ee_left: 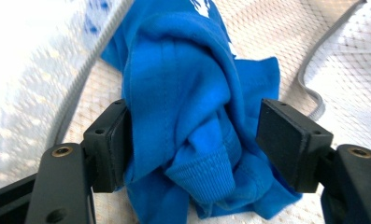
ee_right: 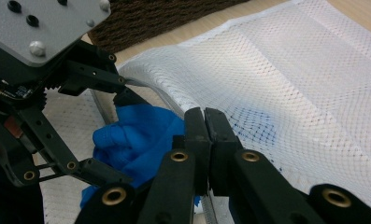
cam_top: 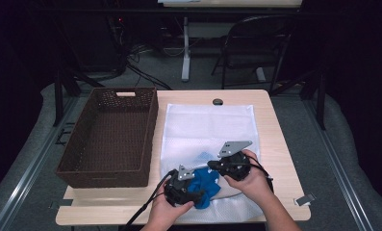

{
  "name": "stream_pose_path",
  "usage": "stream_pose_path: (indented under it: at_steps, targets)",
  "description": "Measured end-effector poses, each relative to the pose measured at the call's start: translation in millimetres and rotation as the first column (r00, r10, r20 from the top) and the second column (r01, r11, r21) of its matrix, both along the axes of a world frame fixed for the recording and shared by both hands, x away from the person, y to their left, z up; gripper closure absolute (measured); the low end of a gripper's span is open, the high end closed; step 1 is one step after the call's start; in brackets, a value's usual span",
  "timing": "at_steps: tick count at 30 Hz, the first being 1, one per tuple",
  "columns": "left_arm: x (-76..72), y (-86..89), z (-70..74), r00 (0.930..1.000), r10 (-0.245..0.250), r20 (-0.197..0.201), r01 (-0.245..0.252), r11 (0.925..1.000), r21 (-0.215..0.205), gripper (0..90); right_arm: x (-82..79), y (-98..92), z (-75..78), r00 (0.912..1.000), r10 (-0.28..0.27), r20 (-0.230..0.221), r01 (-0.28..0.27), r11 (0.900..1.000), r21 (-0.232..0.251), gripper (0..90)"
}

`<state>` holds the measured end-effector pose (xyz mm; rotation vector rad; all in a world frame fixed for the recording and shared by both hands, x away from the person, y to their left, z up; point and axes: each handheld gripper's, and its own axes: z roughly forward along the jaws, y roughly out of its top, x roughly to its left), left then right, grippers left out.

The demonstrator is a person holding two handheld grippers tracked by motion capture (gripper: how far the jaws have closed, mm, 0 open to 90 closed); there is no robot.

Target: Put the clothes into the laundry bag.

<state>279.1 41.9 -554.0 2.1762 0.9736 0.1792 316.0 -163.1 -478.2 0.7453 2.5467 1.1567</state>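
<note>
A white mesh bag (cam_top: 208,125) lies flat on the table, its open end toward the person. A crumpled blue garment (cam_top: 205,185) sits at that opening, partly under the mesh. My left gripper (cam_top: 198,195) is open around it: in the left gripper view the blue garment (ee_left: 183,116) bulges between the jaws, brushing one pad while the other stands apart. My right gripper (ee_right: 205,116) is shut on the bag's upper edge, holding the mesh bag (ee_right: 290,84) lifted over the blue garment (ee_right: 136,135). The left gripper (ee_right: 115,137) shows there too.
A brown woven basket (cam_top: 107,139) stands on the table's left half, close beside the bag. The wooden table (cam_top: 275,144) has a bare strip on the right. A small black disc (cam_top: 218,101) sits near the far edge. A folding chair (cam_top: 256,43) stands beyond.
</note>
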Motion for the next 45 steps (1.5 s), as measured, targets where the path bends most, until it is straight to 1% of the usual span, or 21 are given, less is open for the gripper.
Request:
stream_pose_path:
  at_steps: [2,5,8,11,14,18,20,22,27,29,31,32,34,39,40,41,42,44,45]
  targets:
    - [-0.5,0.8,-2.9,1.0,0.004,0.001,-0.004,1.0,0.002,30.1,0.0,-0.1,0.2,1.0,0.0,-0.001,0.0,1.0,0.001,89.1]
    - [-0.7,1.8,-6.9,1.0,0.004,-0.008,-0.004,1.0,-0.003,30.3,-0.2,0.2,-0.1,1.0,0.0,0.0,0.0,1.0,-0.001,89.1]
    - [-2.1,0.8,-9.5,1.0,-0.002,0.006,0.002,0.9999,0.016,33.0,-0.3,0.7,-0.4,1.0,0.0,0.0,0.0,1.0,-0.003,89.1]
    - [-2.8,0.6,-10.9,0.9999,-0.003,0.015,0.002,0.9996,0.029,39.3,-0.2,0.4,-0.1,1.0,0.001,0.001,-0.001,1.0,-0.001,89.1]
    - [-3.7,1.1,-13.7,0.9999,0.007,0.015,-0.007,0.9997,0.024,45.7,-0.6,0.8,-0.3,1.0,0.001,0.001,-0.001,1.0,-0.001,89.1]
    - [-3.9,1.5,-14.1,0.9999,0.009,0.014,-0.009,0.9996,0.025,52.9,-0.9,1.7,-0.2,1.0,0.004,0.002,-0.004,1.0,-0.002,89.1]
    - [-4.2,1.7,-14.1,0.9996,-0.001,0.028,0.0,0.9991,0.041,56.8,-1.1,2.0,0.0,1.0,0.004,0.002,-0.004,1.0,-0.003,89.1]
    - [-5.5,0.2,-14.8,0.9993,-0.004,0.036,0.002,0.9988,0.048,61.0,-1.2,2.2,0.1,1.0,0.004,0.003,-0.004,1.0,-0.002,89.1]
    - [-5.2,0.0,-15.0,0.9994,-0.005,0.033,0.003,0.9992,0.04,68.1,-1.6,2.5,0.0,1.0,0.006,0.004,-0.006,1.0,-0.002,89.1]
    - [-3.9,0.5,-14.4,0.9997,-0.002,0.025,0.002,0.9995,0.031,69.7,-2.0,2.7,0.1,1.0,0.005,0.003,-0.005,1.0,-0.003,89.1]
    - [-1.7,0.8,-13.3,0.9998,-0.009,0.016,0.009,0.9996,0.027,70.7,-1.9,2.6,0.2,1.0,0.007,0.004,-0.007,1.0,-0.002,89.1]
    - [-0.3,0.8,-12.1,0.9998,-0.016,0.014,0.016,0.9994,0.032,71.1,-2.0,2.7,0.4,1.0,0.006,0.003,-0.006,1.0,-0.001,89.1]
    - [1.3,-1.2,-10.0,0.9999,-0.012,0.008,0.012,0.9996,0.025,71.6,-2.3,3.0,0.6,1.0,0.008,0.004,-0.008,1.0,-0.001,89.1]
    - [7.0,-6.0,-5.8,0.9998,-0.01,0.018,0.01,0.9996,0.027,72.3,-3.4,4.0,1.3,0.9999,0.011,0.005,-0.011,1.0,0.0,89.1]
    - [8.1,-7.1,-5.5,0.9997,-0.004,0.022,0.004,0.9997,0.025,72.3,-3.6,3.9,1.6,0.9999,0.012,0.006,-0.012,1.0,-0.001,89.1]
    - [9.0,-8.5,-5.1,0.9999,0.002,0.017,-0.002,0.9999,0.017,72.4,-3.6,3.8,1.8,0.9999,0.014,0.008,-0.014,1.0,0.0,89.1]
    - [10.7,-8.4,-3.9,0.9997,-0.004,0.025,0.003,0.9996,0.027,72.4,-3.8,3.7,1.8,0.9999,0.014,0.008,-0.014,1.0,0.0,89.1]
    - [13.2,-8.9,-2.7,0.9997,0.006,0.024,-0.007,0.9998,0.018,72.4,-4.0,3.7,1.8,0.9999,0.014,0.007,-0.014,1.0,0.002,89.1]
    - [14.4,-9.3,-2.6,0.9994,0.02,0.028,-0.02,0.9998,0.007,72.4,-4.0,3.5,1.8,0.9999,0.013,0.008,-0.013,1.0,0.001,89.1]
